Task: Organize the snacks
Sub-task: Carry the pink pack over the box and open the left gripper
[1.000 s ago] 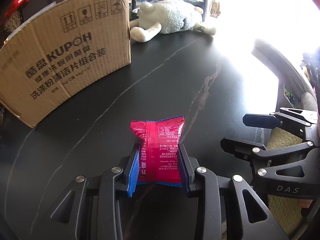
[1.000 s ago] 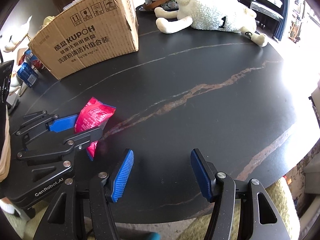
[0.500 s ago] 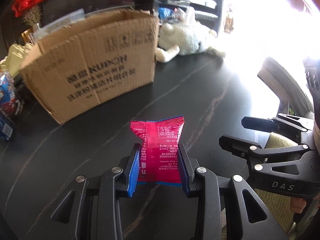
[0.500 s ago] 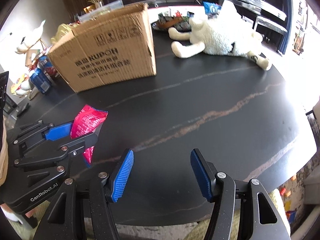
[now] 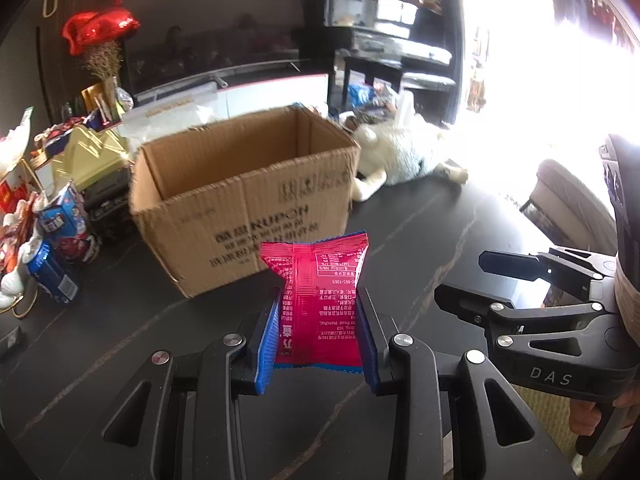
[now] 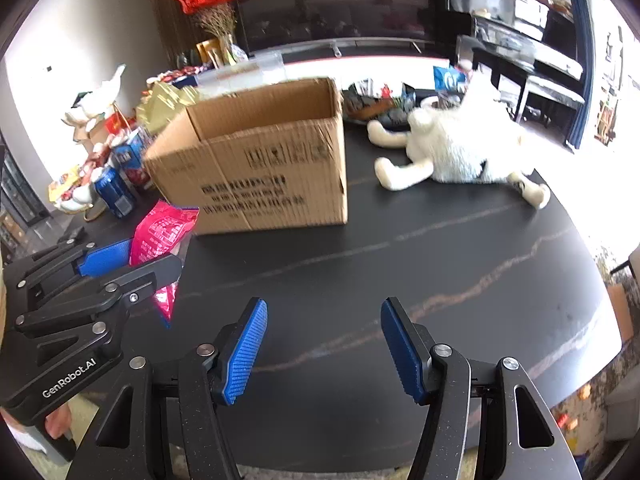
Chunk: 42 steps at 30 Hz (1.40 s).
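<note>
My left gripper [image 5: 318,312] is shut on a red snack packet [image 5: 318,296] and holds it above the black table, in front of an open cardboard box [image 5: 244,204]. The packet [image 6: 162,232] and left gripper [image 6: 132,256] also show in the right wrist view, left of the box [image 6: 256,160]. My right gripper [image 6: 322,340] is open and empty above the table's near part; it shows at the right in the left wrist view [image 5: 480,276].
A white plush toy [image 6: 460,148] lies right of the box. Blue cans and snack packs [image 5: 56,236] crowd the table's left end, with gold bags [image 5: 92,156] behind. The black marbled table [image 6: 440,264] ends at the right.
Both grippers have risen and tilted up, so the box's open top now shows. The left gripper has carried the red packet higher and nearer the box. The right gripper stays open.
</note>
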Motion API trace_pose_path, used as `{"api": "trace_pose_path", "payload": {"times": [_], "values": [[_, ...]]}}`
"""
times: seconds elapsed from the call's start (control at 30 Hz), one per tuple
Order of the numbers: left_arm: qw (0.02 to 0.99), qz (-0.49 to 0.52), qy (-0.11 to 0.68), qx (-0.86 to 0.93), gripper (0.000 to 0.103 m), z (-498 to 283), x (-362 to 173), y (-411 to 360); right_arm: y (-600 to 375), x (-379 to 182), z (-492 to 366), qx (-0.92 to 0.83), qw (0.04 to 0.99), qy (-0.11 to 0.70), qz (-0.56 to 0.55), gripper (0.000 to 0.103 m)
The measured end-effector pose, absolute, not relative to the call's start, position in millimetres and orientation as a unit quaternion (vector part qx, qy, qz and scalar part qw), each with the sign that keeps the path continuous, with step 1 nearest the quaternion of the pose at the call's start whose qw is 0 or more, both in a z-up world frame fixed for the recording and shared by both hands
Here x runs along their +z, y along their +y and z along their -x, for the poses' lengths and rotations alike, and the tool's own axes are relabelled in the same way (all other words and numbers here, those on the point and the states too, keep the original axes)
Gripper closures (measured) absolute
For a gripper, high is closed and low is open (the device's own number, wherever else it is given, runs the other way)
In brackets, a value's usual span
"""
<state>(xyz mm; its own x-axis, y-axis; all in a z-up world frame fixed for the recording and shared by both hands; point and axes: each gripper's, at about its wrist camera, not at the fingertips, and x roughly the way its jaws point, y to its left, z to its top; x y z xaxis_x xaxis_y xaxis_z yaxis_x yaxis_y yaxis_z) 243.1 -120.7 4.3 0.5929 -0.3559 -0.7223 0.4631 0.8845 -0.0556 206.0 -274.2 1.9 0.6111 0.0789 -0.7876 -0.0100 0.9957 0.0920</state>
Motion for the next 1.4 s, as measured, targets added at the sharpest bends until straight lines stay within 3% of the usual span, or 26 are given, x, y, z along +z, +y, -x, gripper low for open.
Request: {"api": "trace_pose_path", "payload": {"times": [0.7,1.4], "values": [[0.915,-0.025,0.357,-0.188,0.068,-279.9,63.3,-82.8,-244.1,71.8,-258.4,0.055,0.926,0.374,-0.002,0.042],[0.905,-0.015,0.392,-0.164,0.068,-359.3,86.8,-71.1,-221.9,100.1,-338.1,0.072,0.917,0.392,0.017,0.042]]}}
